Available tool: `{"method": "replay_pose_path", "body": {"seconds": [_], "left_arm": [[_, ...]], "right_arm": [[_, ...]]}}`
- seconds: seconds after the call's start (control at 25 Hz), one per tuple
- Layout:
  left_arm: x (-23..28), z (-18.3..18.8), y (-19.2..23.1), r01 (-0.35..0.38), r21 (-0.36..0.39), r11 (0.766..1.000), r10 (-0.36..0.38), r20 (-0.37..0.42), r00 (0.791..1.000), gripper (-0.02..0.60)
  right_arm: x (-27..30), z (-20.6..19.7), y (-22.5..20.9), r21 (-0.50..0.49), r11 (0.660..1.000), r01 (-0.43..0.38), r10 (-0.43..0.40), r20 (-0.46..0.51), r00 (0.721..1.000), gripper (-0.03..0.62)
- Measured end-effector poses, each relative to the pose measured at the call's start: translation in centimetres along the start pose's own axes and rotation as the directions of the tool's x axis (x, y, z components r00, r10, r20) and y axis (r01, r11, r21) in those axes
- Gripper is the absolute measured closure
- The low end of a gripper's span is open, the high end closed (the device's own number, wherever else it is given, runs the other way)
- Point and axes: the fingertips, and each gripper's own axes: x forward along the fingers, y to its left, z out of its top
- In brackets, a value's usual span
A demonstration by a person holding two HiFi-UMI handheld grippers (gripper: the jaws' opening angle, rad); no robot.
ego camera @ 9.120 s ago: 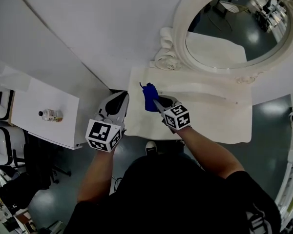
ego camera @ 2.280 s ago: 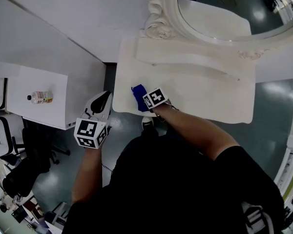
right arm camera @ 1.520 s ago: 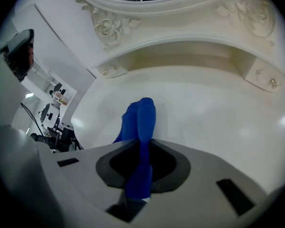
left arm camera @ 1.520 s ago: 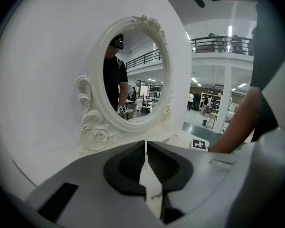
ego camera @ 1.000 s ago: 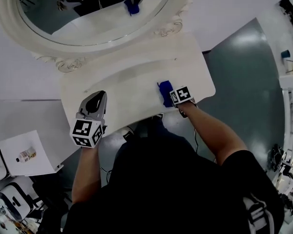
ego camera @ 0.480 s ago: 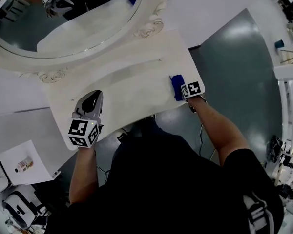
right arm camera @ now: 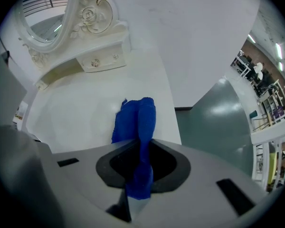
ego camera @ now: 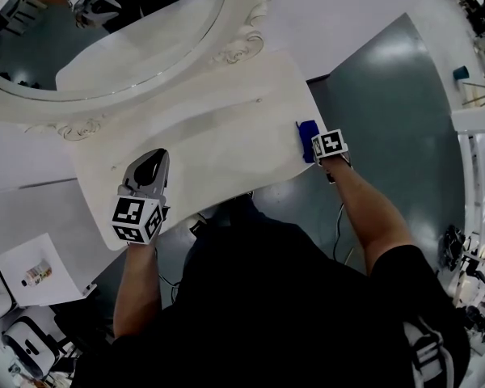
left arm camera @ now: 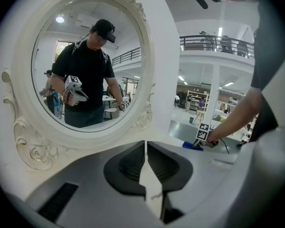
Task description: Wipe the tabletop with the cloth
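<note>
Right gripper (ego camera: 316, 143): clamped on cloth (ego camera: 306, 139), at tabletop's (ego camera: 210, 136) three-o'clock edge.
Left gripper (ego camera: 152, 166): closed, empty.
Risk: stroke could overrun the edge, cloth wiping air.

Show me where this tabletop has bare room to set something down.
The middle of the tabletop is bare, between the left gripper and the blue cloth clamped in the right gripper, in front of the drawer ledge. Only the right edge, under the cloth, is taken.
</note>
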Motion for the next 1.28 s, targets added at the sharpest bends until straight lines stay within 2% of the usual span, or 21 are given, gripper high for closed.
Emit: {"method": "replay_pose_path", "body": {"seconds": [0.12, 0.24, 0.4, 0.52, 0.68, 0.92, 1.12, 1.2, 1.28], "left_arm": [[-0.5, 0.2, 0.1, -0.014, 0.000, 1.000, 0.014, 0.010, 1.000, 0.557], [-1.9, 0.4, 0.6, -0.038, -0.001, 0.999, 0.038, 0.023, 0.999, 0.557], [-4.6, -0.1, 2.0, -0.084, -0.020, 0.996, 0.085, 0.035, 0.996, 0.557], [-7.6, -1.1, 3.5, -0.136, -0.040, 0.990, 0.137, 0.040, 0.990, 0.557], [-12.0, -3.1, 5.7, -0.198, -0.065, 0.978, 0.200, 0.026, 0.980, 0.557], [-18.6, -5.9, 9.2, -0.313, -0.131, 0.941, 0.318, 0.021, 0.948, 0.557], [-23.4, -7.8, 11.4, -0.378, -0.170, 0.910, 0.386, 0.011, 0.923, 0.557], [-25.1, -8.6, 12.2, -0.398, -0.194, 0.896, 0.407, 0.006, 0.913, 0.557], [-26.6, -9.6, 12.8, -0.416, -0.216, 0.883, 0.426, -0.002, 0.905, 0.557]], "right_arm": [[-0.7, 0.9, 0.7, 0.001, 1.000, -0.016, 0.016, 0.019, 1.000, 0.546], [-2.1, 2.8, 3.6, -0.015, 0.997, -0.077, 0.078, 0.072, 0.994, 0.548], [-4.2, 6.3, 10.3, -0.052, 0.980, -0.190, 0.196, 0.143, 0.970, 0.548], [-5.7, 9.7, 17.6, -0.121, 0.951, -0.286, 0.303, 0.171, 0.938, 0.548], [-7.9, 13.6, 28.9, -0.269, 0.881, -0.389, 0.441, 0.168, 0.882, 0.548], [-10.9, 17.2, 46.1, -0.461, 0.722, -0.516, 0.617, 0.091, 0.782, 0.548], [-12.5, 18.6, 58.4, -0.497, 0.620, -0.607, 0.708, 0.023, 0.705, 0.548], [-12.5, 19.2, 62.5, -0.489, 0.598, -0.635, 0.729, 0.004, 0.684, 0.548], [-12.3, 19.7, 65.9, -0.489, 0.586, -0.646, 0.738, -0.007, 0.675, 0.548]]}}
